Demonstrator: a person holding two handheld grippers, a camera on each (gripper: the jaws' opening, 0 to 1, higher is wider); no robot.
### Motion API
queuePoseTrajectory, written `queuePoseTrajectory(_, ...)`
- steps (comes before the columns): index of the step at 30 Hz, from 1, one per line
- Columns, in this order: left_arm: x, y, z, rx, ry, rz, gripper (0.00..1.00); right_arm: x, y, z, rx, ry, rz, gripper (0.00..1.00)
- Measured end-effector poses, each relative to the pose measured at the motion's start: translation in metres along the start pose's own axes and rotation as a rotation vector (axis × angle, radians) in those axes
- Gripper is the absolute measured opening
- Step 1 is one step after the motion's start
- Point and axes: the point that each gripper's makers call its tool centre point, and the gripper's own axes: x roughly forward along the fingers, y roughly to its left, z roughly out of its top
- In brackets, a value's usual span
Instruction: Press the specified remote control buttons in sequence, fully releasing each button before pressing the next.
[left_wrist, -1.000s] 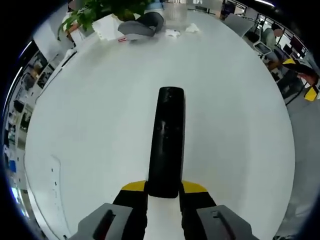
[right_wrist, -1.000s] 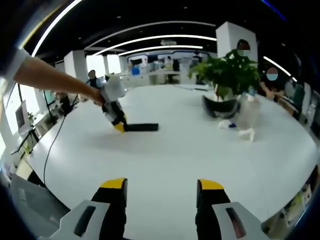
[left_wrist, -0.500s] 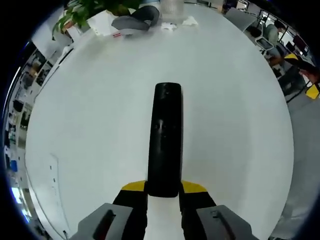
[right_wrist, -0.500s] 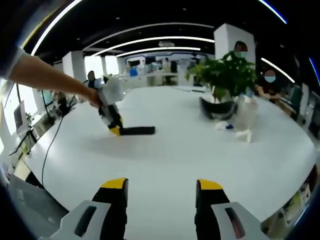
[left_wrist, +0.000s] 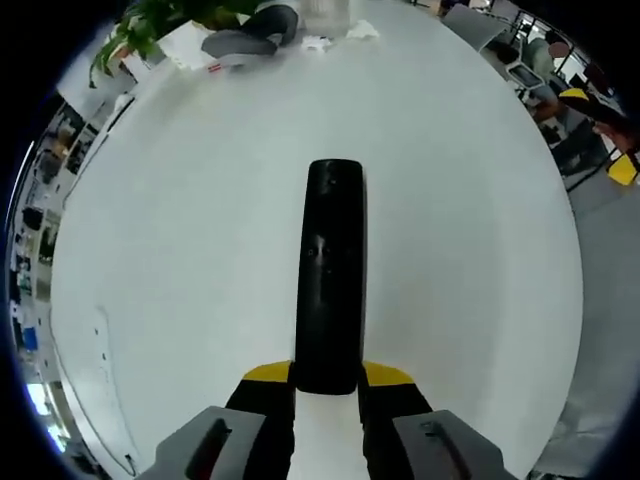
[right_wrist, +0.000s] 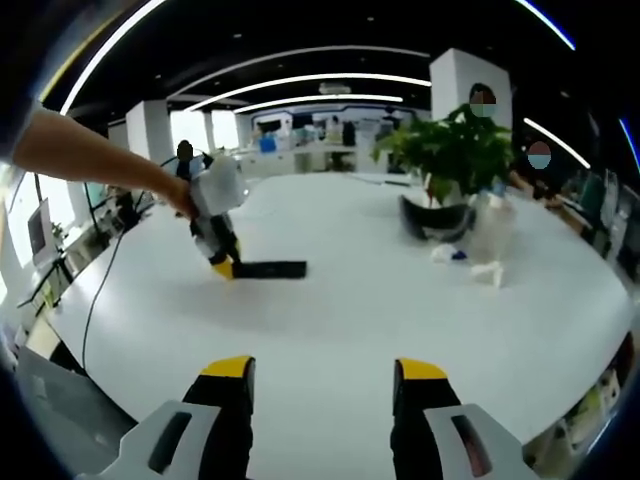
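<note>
Remote control (left_wrist: 330, 275) sits clamped in left hand-held gripper (left_wrist: 327, 378), extending forward

A black remote control (left_wrist: 331, 275) lies on a white table (left_wrist: 200, 220), between yellow-tipped black claw fingers (left_wrist: 266, 374)

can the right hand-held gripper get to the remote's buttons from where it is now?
Probably yes. The right hand-held gripper is open and empty, with bare white table between it and the remote control. The left hand-held gripper clamps only the remote's near end, leaving its top face uncovered.

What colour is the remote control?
Black remote control; clearest in the left gripper view.
</note>
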Motion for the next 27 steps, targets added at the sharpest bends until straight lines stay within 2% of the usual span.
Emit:
queuePoseTrajectory(7, 0.0, -0.014, -0.002, 0.015, 0.035, 0.001, 0.23, 0.0, 0.001, 0.0, -0.005, -0.001, 0.008, 0.53)
queuePoseTrajectory(27, -0.004, -0.054, -0.012, 0.002, 0.042, -0.002, 0.23, -0.002, 0.004, 0.002, 0.02, -0.014, 0.033, 0.53)
